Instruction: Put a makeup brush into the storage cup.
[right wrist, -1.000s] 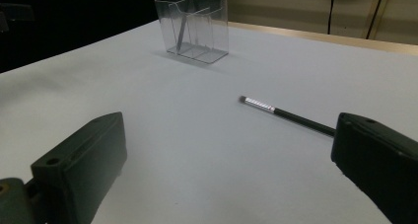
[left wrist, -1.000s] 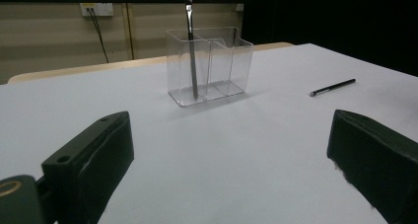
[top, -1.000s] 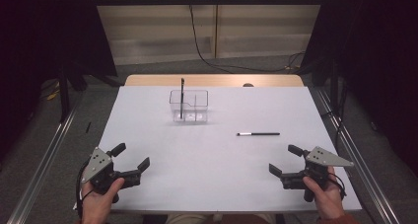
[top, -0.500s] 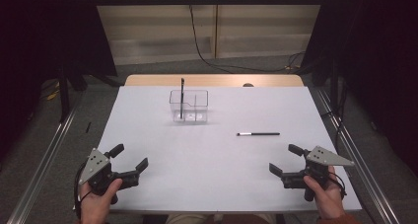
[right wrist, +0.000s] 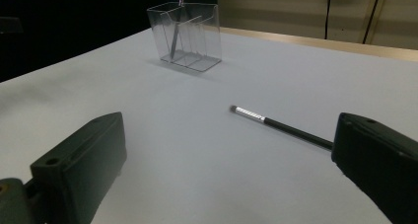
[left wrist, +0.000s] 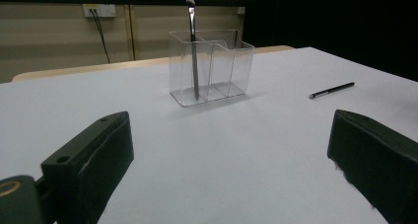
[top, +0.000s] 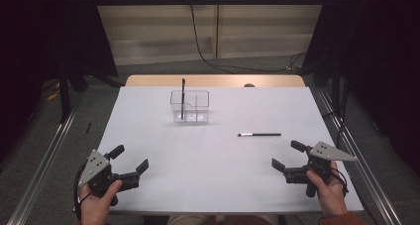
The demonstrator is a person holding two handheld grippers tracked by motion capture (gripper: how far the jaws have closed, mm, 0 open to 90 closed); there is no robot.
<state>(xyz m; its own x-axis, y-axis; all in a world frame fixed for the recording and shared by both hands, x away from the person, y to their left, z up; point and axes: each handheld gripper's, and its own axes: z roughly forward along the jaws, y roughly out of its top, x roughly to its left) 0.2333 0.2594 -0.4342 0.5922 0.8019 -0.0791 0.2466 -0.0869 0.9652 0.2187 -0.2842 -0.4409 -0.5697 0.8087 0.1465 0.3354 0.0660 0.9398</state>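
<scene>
Centrally clear organizer [top: 190, 106], brush [top: 259, 134] apart

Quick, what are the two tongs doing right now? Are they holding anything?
Left tongs: open, holding nothing, low over the white table.
Right tongs: open, holding nothing; the black brush lies loose on the table ahead of them.

The high view looks forward and down from above the near edge, taking in the whole table [top: 208, 136]. The left gripper view sits low at the near left, facing far and right; the right gripper view sits low at the near right, facing far and left. All three share the clear organizer [top: 190, 106] [left wrist: 211, 66] [right wrist: 185, 35] and the black pen [top: 259, 134] [left wrist: 331, 90] [right wrist: 281, 127].
</scene>
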